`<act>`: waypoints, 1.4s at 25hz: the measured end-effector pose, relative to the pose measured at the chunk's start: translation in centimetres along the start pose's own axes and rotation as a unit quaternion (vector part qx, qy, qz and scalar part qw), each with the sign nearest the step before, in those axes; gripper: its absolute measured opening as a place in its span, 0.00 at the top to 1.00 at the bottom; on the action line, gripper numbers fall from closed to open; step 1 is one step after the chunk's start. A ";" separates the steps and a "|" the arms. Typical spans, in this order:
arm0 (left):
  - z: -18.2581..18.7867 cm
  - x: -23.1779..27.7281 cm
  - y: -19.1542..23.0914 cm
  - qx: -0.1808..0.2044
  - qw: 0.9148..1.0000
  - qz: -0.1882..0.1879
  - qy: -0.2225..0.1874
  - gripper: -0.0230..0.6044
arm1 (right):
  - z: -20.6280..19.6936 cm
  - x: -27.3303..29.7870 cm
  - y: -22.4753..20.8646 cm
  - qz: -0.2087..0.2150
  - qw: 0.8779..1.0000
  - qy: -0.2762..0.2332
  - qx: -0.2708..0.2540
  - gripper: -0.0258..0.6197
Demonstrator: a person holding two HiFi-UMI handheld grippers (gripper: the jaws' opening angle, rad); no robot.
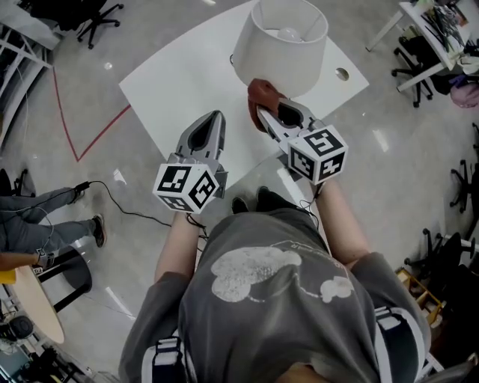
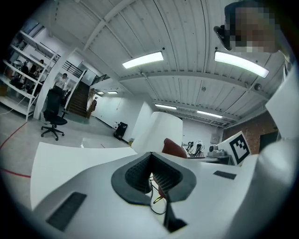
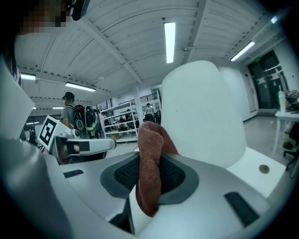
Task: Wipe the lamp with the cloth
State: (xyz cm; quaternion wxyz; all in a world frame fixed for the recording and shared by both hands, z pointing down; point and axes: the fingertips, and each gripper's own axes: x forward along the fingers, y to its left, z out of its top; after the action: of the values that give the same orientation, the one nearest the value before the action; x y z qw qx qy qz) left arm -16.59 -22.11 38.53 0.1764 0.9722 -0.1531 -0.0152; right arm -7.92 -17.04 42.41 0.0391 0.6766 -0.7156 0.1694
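Note:
A white lamp with a drum shade stands on the white table; its bulb shows from above. The lamp fills the right gripper view, and the lamp also rises beyond the left jaws. My right gripper is shut on a reddish-brown cloth, and the cloth sticks out past the jaws close to the shade's lower near side. My left gripper hovers over the table's near edge, left of the lamp, shut with nothing between its jaws. The cloth shows past the left jaws.
A round hole sits in the table right of the lamp. Office chairs and a desk stand at the room's edges. A person's legs and a cable on the floor are at the left. A stool stands nearby.

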 end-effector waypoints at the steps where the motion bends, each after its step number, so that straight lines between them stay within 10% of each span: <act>1: 0.1 0.3 0.2 -0.001 1.000 0.003 0.000 0.95 | 0.3 0.0 0.1 0.005 1.000 -0.002 0.002 0.81; 14: 6.6 2.3 -0.8 0.054 0.997 0.034 -0.039 0.95 | 7.9 -0.1 3.5 0.098 0.992 -0.078 0.018 0.81; 24: 9.2 2.9 3.8 0.041 0.997 -0.046 -0.042 0.95 | 14.3 2.8 2.7 -0.022 0.989 -0.145 0.025 0.81; 35: 7.3 2.7 8.6 0.007 0.992 -0.124 0.003 0.95 | 8.4 6.5 1.5 -0.158 0.979 -0.111 0.062 0.81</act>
State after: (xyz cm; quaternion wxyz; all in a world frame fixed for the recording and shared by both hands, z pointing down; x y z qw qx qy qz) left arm -17.16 -33.05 34.70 0.1671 0.9849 -0.0304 -0.0328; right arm -8.43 -25.74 36.07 -0.0561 0.7967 -0.5877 0.1293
